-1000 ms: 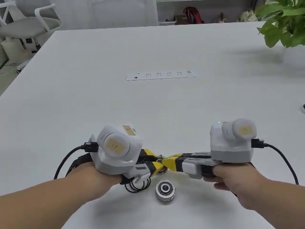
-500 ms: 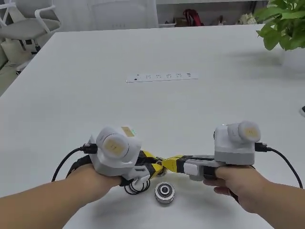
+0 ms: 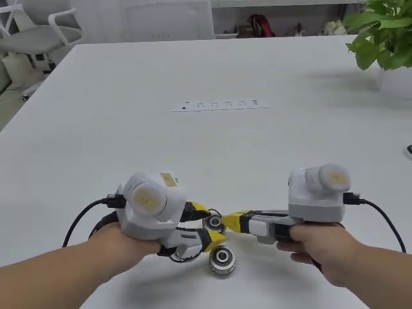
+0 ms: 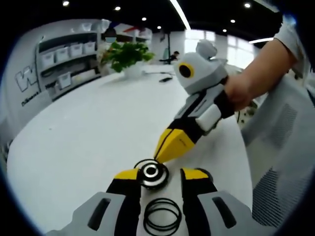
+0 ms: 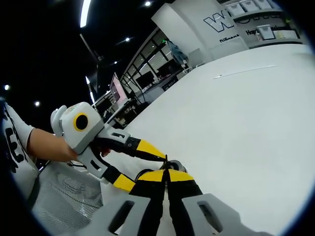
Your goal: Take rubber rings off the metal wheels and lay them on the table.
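1. Left gripper (image 4: 162, 175): fingers narrow, clamped on the metal wheel (image 3: 214, 223) from both sides. We judge the wheel is held clear of the bench (image 3: 193, 141).
2. Loose rings (image 4: 162, 216): flat on the bench, just under the held wheel on the person's side.
3. Rubber ring (image 4: 142, 163): seated round the held wheel, not yet off.
4. Second wheel (image 3: 222, 257): on the bench, near the held wheel and below it.
5. Right gripper (image 3: 230, 221): fingers pressed together, tip touching the ring at the held wheel's right edge. We cannot tell whether any rubber is pinched.

Hazards, as we judge them:
- A thin bite could let the tip slide off, and the ring would snap back into place.
- A hard pull could twist the held wheel out of the left fingers.
- If the left fingers bear on the ring, it stays trapped.
- A stretched ring that slips free could flick well away from the held wheel.
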